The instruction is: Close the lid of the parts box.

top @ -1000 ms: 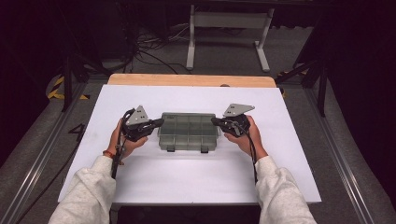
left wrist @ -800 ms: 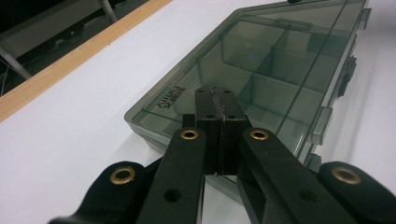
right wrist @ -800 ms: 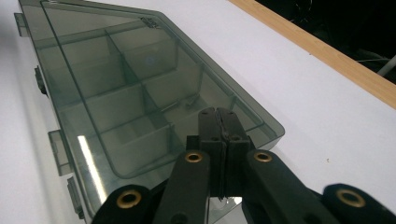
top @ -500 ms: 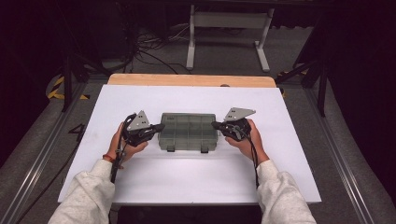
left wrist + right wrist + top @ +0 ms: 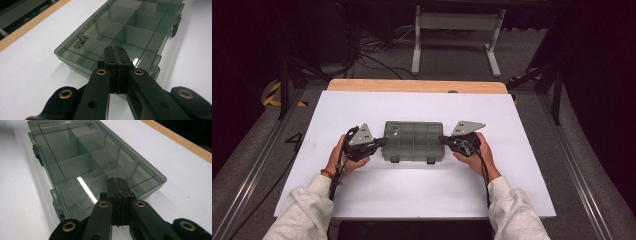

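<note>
A smoky-grey clear plastic organiser box lies flat and closed on the white tabletop, its inner dividers showing through the lid. My left gripper points at the box's left end with its jaws shut and nothing between them. In the left gripper view its tips sit over the near end of the box. My right gripper mirrors it at the right end, also shut and empty. Its tips hang over the lid's edge of the box. Whether either gripper touches the box, I cannot tell.
Two dark latches stick out from the box's near side. A wooden strip runs along the table's far edge. Beyond it stand a white metal frame and loose cables on the floor. Bare white surface surrounds the box.
</note>
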### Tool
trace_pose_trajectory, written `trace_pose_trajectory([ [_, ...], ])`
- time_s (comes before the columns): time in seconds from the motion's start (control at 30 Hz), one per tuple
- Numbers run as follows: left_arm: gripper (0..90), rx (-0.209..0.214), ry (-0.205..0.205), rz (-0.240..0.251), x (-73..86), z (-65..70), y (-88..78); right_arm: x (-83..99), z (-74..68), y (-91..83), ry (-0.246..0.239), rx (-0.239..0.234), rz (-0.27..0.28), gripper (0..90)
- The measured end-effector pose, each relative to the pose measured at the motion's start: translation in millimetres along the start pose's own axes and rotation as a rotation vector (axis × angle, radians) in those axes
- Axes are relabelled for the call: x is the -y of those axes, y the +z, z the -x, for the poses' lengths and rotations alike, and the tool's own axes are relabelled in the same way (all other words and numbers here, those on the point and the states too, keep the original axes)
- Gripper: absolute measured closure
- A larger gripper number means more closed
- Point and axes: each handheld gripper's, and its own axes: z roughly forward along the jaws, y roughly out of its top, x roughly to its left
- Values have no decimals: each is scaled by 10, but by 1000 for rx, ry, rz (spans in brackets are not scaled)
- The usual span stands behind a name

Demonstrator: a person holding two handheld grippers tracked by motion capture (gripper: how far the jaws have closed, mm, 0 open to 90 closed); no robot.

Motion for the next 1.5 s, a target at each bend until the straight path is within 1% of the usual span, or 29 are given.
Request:
trace_pose_trajectory([
  [0.17, 899, 3, -3, -5, 32, 20, -4, 32, -32, -15, -3, -4, 0, 900],
  [0.27, 899, 5, 2, -10, 52, 42, 1, 53, -49, -38, 1, -7, 10, 900],
  [0.3, 898, 5, 7, -9, 53, 46, -2, 58, -53, -49, 2, -7, 11, 900],
  [0.37, 898, 6, 1, -7, 55, 58, -12, 66, -64, -62, 0, -8, 10, 900],
  [0.5, 898, 7, 4, -7, 66, 78, -24, 86, -84, -81, 4, -14, 17, 900],
  [0.67, 898, 9, 16, -14, 78, 97, -15, 106, -125, -83, -4, -18, 9, 900],
  [0.77, 898, 14, 12, -13, 84, 108, -13, 112, -143, -89, -8, -20, 9, 900],
  [0.8, 897, 14, 17, -14, 85, 108, -13, 116, -146, -92, -6, -21, 10, 900],
  [0.93, 897, 17, 15, -15, 92, 122, -8, 136, -165, -99, -3, -23, 10, 900],
  [1.03, 897, 20, 13, -15, 98, 132, -1, 138, -177, -104, -9, -23, 10, 900],
  [1.07, 897, 17, 18, -17, 99, 133, -2, 139, -181, -105, -10, -24, 10, 900],
  [1.17, 898, 26, 15, -11, 108, 144, 3, 141, -198, -108, -11, -25, 12, 900],
  [1.27, 898, 28, 20, -9, 109, 153, 2, 143, -210, -108, -14, -26, 14, 900],
  [1.33, 898, 28, 14, -7, 117, 156, -1, 146, -220, -111, -17, -26, 16, 900],
  [1.4, 898, 22, 21, -6, 122, 161, -4, 149, -226, -115, -17, -25, 17, 900],
  [1.5, 897, 15, 19, -5, 131, 160, -11, 155, -233, -120, -15, -23, 19, 900],
])
